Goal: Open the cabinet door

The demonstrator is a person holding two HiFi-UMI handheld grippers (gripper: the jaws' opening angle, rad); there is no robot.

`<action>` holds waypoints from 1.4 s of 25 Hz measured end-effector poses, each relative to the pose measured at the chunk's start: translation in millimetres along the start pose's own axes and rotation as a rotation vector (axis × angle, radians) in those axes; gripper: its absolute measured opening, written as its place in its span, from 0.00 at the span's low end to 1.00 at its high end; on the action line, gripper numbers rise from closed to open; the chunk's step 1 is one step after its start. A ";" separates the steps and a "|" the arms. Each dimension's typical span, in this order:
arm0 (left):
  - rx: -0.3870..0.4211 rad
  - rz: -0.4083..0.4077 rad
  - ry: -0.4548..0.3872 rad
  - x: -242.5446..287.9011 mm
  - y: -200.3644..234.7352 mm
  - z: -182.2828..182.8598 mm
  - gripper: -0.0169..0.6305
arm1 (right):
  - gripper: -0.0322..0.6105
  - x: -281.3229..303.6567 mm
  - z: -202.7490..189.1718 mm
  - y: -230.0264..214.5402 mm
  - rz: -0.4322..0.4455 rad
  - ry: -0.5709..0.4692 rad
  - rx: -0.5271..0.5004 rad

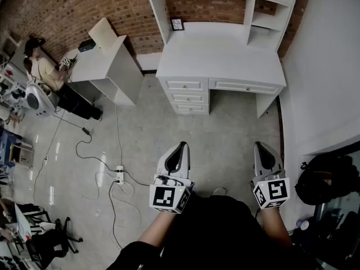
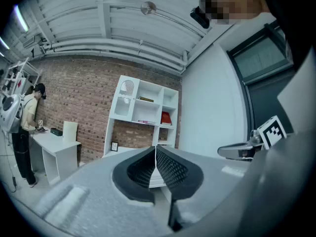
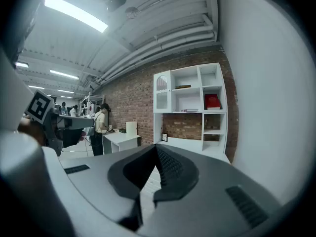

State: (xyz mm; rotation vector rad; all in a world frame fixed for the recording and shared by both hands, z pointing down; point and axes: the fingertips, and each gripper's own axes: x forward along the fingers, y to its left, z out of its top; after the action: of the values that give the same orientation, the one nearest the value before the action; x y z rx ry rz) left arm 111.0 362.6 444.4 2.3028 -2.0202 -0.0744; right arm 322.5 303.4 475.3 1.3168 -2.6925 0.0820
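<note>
Brick wall (image 1: 73, 4), boxy white cabinet (image 1: 219, 55) (smooth); ribbed black left claw (image 2: 156, 148)

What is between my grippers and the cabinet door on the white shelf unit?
Nothing visible blocks the way. Only bare floor separates the left gripper and right gripper from the white desk. The cabinet door is at the shelf unit's upper left, above the desktop. A power strip lies off to the left.

Ceiling strip lights (image 3: 74, 13) shine evenly; fisheye edges bend and darken.
</note>
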 end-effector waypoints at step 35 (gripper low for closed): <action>-0.013 0.064 -0.022 -39.9 156.2 17.2 0.55 | 0.71 45.7 -5.6 62.4 -0.181 0.064 0.120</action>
State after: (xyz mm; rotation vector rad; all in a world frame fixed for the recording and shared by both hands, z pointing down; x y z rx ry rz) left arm -50.0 381.6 440.8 2.2371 -2.0962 -0.1094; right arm 246.2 306.7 488.6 1.5574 -2.5380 0.2643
